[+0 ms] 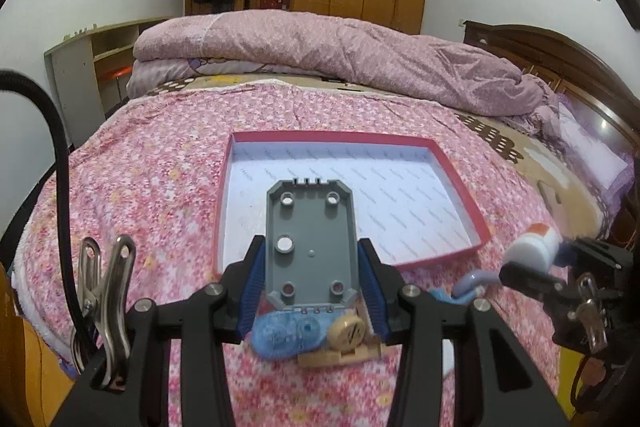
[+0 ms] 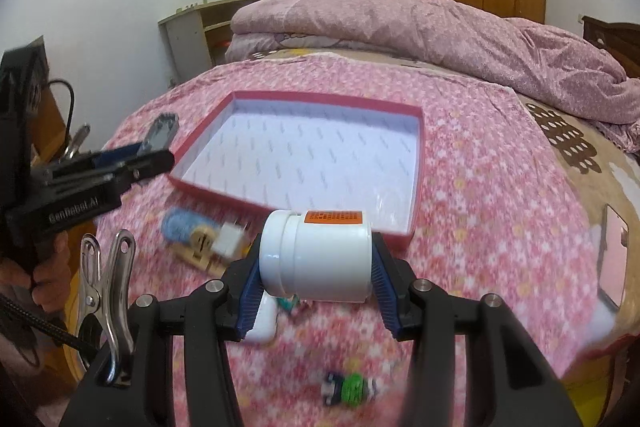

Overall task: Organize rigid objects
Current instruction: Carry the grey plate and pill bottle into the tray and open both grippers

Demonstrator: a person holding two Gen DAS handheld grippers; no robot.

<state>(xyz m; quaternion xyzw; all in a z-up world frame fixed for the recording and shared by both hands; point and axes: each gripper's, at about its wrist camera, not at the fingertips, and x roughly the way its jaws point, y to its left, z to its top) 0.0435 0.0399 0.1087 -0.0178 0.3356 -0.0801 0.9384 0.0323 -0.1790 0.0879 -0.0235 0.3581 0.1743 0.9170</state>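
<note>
My left gripper [image 1: 312, 267] is shut on a grey plastic cover plate [image 1: 310, 239] and holds it above the near edge of a shallow red box [image 1: 460, 187] with a white lining. My right gripper [image 2: 316, 267] is shut on a white jar [image 2: 320, 255] with an orange label, held above the bedspread just short of the box [image 2: 416, 195]. The jar also shows in the left wrist view [image 1: 532, 251], and the grey plate shows in the right wrist view [image 2: 160, 131]. The box holds nothing.
On the pink floral bedspread [image 1: 160, 187] lie a blue tape dispenser [image 1: 288, 339], a beige wooden piece [image 1: 348, 343], a light blue hook [image 1: 468, 287], a white tube [image 2: 262, 323] and a green toy [image 2: 352, 389]. A folded quilt [image 1: 320, 51] lies behind.
</note>
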